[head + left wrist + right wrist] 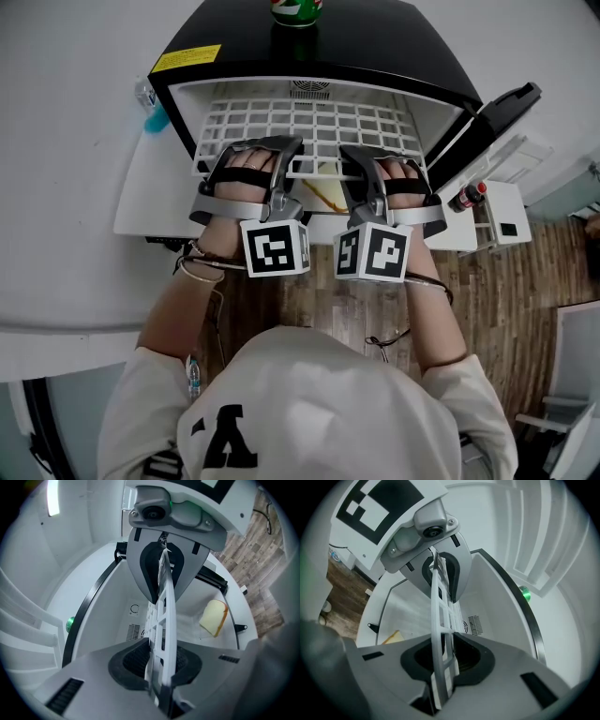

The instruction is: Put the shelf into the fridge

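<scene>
A white grid shelf lies partly inside the open black mini fridge, its front edge sticking out toward me. My left gripper is shut on the shelf's front edge at the left, and my right gripper is shut on it at the right. In the left gripper view the shelf runs edge-on between the jaws, and in the right gripper view the shelf does the same. Both views look into the white fridge interior with its back vent.
A slice of bread lies on the fridge floor under the shelf. A green can stands on the fridge top. The fridge door hangs open at the right, with a red-capped bottle in it. A blue item lies left of the fridge.
</scene>
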The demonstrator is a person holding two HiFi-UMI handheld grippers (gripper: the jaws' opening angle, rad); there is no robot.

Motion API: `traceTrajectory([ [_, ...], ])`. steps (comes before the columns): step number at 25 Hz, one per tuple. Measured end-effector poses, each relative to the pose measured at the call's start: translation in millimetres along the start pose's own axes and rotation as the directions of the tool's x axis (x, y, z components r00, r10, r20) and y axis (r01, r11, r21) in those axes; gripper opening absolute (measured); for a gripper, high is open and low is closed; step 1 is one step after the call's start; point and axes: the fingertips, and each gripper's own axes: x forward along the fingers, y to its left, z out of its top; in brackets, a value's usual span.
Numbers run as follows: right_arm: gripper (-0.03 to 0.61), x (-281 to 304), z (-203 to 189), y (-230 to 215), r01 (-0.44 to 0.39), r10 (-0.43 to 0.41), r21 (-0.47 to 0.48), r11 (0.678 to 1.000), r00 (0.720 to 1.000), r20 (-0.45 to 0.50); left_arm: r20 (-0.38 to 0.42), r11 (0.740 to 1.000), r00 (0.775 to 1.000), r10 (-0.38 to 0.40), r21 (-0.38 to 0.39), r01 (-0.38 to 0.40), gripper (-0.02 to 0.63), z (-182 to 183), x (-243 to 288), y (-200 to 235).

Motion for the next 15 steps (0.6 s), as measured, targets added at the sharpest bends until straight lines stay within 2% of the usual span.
traceTrajectory([
  [15,0.077,1.5,-0.2,2.0,0.015,-0.015,0.024,1.000,0.999,-0.028,0.011,1.000,1.000,0.015,0.017,-0.016,0.052,-0.2,0.3,-2.9],
])
